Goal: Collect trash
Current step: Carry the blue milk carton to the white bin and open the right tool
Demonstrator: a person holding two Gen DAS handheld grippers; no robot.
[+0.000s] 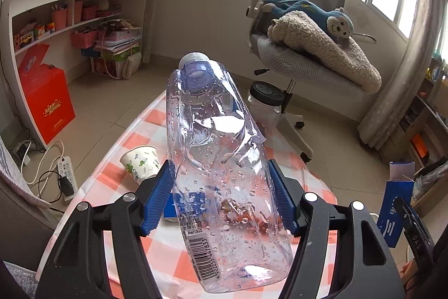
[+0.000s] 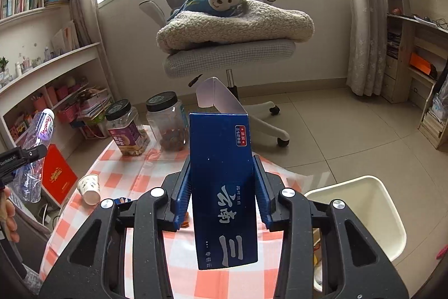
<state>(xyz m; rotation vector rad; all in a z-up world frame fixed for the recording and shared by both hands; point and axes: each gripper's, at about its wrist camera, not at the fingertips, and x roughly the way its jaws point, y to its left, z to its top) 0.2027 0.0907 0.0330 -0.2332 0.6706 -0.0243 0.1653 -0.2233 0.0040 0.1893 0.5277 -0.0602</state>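
Crushed bottle [image 1: 221,173] is being clamped between left gripper [image 1: 221,198] jaws, half open; blue carton [image 2: 224,187] between narrower right gripper [image 2: 222,192] jaws. White bin [image 2: 361,212], right of them, is probably being approached; grips should be kept firm.

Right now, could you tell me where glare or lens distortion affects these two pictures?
Left wrist view: bright glare patches on the crumpled clear plastic bottle, windows blown out. Right wrist view: fisheye bends the white wall shelves, windows overexposed, the blue cardboard box stays sharp.
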